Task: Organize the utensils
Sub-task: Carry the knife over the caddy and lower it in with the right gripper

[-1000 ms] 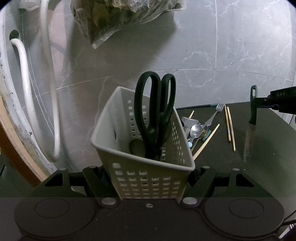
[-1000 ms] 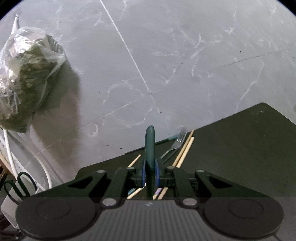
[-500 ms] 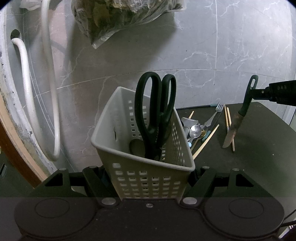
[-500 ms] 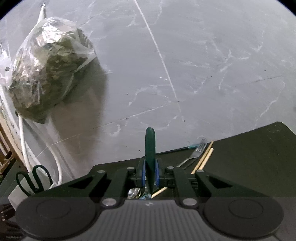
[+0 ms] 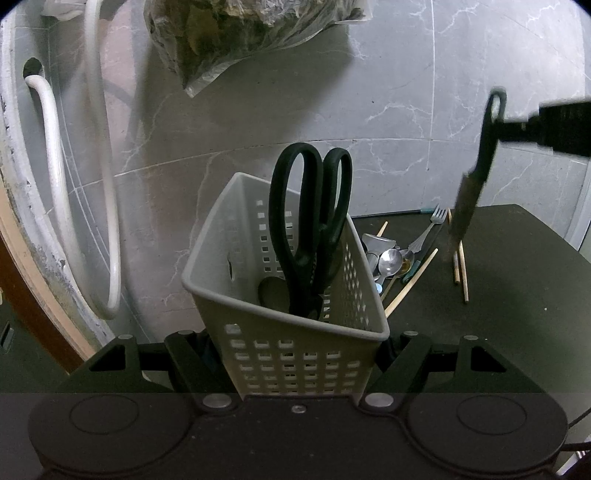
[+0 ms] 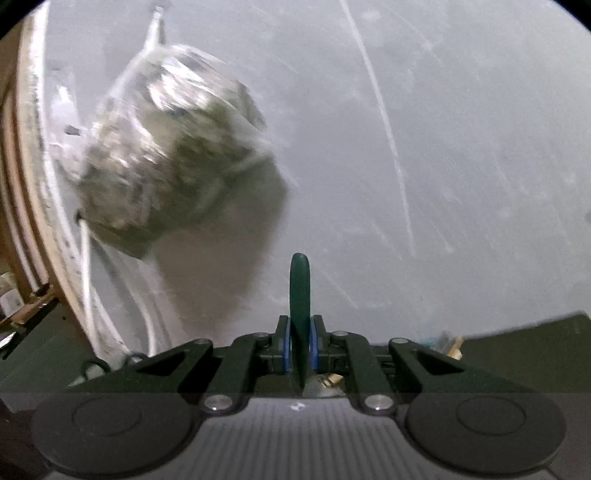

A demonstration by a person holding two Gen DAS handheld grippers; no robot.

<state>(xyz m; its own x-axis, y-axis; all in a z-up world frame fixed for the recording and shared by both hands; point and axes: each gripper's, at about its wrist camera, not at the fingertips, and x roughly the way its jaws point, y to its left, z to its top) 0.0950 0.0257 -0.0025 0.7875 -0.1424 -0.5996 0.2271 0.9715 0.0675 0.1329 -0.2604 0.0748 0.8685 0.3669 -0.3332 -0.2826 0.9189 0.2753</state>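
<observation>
My left gripper (image 5: 295, 345) is shut on a white perforated utensil basket (image 5: 258, 258), one finger on each side of it. Black scissors (image 5: 310, 221) stand in the basket, handles up. In the left wrist view my right gripper (image 5: 517, 129) comes in from the right, above the table, shut on a knife (image 5: 474, 184) that hangs blade down and blurred. The right wrist view shows the knife's dark green handle (image 6: 299, 288) sticking up between the blue pads (image 6: 314, 350) of the right gripper (image 6: 299, 349).
On the dark table (image 5: 517, 295) right of the basket lie spoons (image 5: 389, 262), a fork (image 5: 428, 229) and loose chopsticks (image 5: 460, 269). A plastic bag (image 5: 236, 33) hangs on the grey marble wall. White hoses (image 5: 55, 166) run down at the left.
The right gripper has lifted the knife off the table and risen; the blade now hangs tilted. The right view has swung up toward the bag. The left gripper and basket have stayed still.
</observation>
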